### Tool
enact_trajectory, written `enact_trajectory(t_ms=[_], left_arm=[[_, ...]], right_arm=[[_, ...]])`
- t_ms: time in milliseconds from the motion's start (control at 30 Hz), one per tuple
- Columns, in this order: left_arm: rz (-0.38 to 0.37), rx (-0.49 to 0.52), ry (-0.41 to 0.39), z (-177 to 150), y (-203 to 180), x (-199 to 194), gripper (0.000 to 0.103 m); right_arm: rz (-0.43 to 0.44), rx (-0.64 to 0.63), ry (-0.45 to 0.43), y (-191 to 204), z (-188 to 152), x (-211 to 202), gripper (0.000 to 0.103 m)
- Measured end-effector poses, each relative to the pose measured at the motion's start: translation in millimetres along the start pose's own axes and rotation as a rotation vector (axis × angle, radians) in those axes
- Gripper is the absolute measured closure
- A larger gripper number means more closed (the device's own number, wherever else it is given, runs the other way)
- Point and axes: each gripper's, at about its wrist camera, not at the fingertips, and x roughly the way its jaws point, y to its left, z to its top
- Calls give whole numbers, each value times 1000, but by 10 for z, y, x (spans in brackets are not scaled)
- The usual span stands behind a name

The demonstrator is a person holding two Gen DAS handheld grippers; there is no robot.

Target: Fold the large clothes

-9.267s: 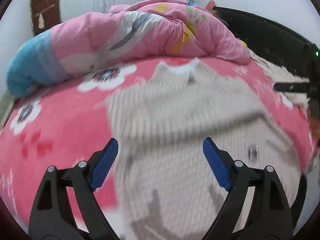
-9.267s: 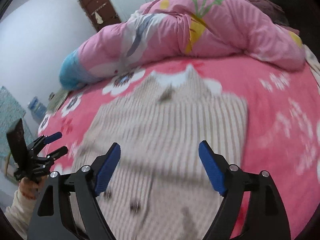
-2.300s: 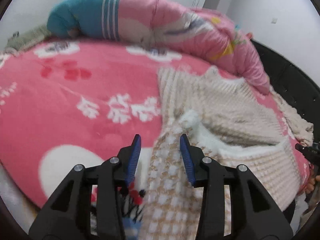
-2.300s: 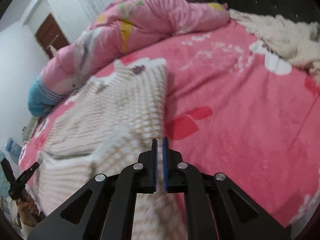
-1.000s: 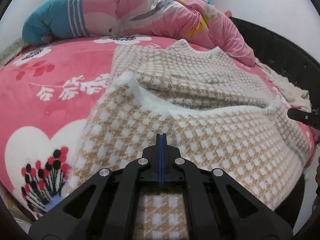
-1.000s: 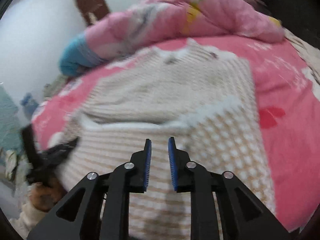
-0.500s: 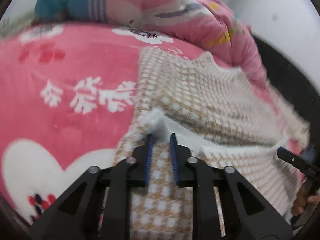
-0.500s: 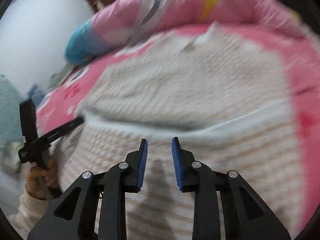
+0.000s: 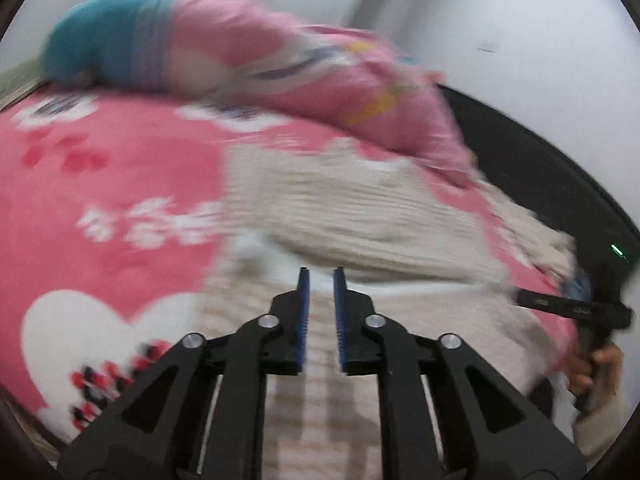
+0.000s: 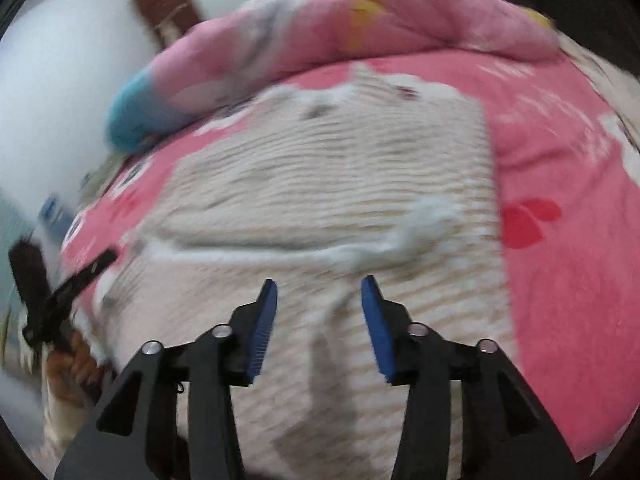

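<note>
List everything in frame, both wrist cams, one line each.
sweater: 1, beige and white knit, flat on the bed, bottom part folded up over itself
bedspread: 1, pink with white flowers and a heart, under the sweater
quilt: 1, pink with a blue end, bunched along the far side of the bed
door: 1, brown, far wall
bed frame: 1, black, right edge in the left wrist view
left gripper: black, blue pads, slightly open above the folded part, nothing between
right gripper: black, blue pads, open above the sweater, nothing held

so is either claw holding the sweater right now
No. Both the left claw and right claw have just been opening, nothing clamped, above the folded sweater.
</note>
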Motion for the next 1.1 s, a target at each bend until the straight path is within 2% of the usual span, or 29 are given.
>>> enact_trajectory(t_ms=[67,100,133,167,200,233,300,367,433,467,533,567,667,733,800,867,900,933,1000,1033,1100], left_arm=[[-64,59,38,-106,-223,35,88],[-67,96,79,-230,-363,108,88],[-48,118,112,-303,-420,188,88],[25,159,184,-447,-469,361,87],[74,177,225,-540,-453,484,88],[87,175,241,-601,-411,563,89],[42,108,226,-572,-303,525,91],[44,93,194,-467,-304,377,92],[15,164,131,-402,-409,164,90],[-48,194,111,-405,-490,47,88],[-117,225,116,-475,-611,-23,86],[-115,248,146,-562,-683,35,84],[18,274,274,-825,-736,440,78],[23,236,250,-885,-698,464,78],[12,221,233,-790,-737,306,78],[-12,252,188,-776,-786,114,80],[-34,293,164,-805,-849,-7,78],[-44,327,160,-856,-879,-47,72],[-7,379,203,-989,-938,37,62],[38,395,245,-1074,-924,168,61],[51,376,259,-1139,-881,293,61]], right_arm=[[39,-99,31,260,-76,79,57],[32,-154,51,396,-125,197,50],[-2,-187,83,440,-168,341,49],[-49,-208,116,455,-255,470,46],[-76,-219,127,427,-317,570,37],[-70,-214,129,378,-346,656,36],[-58,-188,130,378,-278,567,36],[-80,-191,111,418,-241,379,36],[-53,-235,65,524,-282,102,36],[-35,-252,55,560,-340,13,36],[-46,-289,73,640,-472,-6,36],[-66,-297,92,641,-517,49,36],[-131,-263,179,535,-719,522,34],[-177,-305,157,629,-731,498,32],[-183,-298,142,686,-680,340,32],[-182,-289,107,729,-673,128,32],[-185,-292,95,737,-684,79,32],[-211,-300,88,733,-705,53,32],[-276,-314,112,675,-751,160,32],[-273,-300,138,593,-810,301,32],[-262,-273,140,490,-887,350,29]])
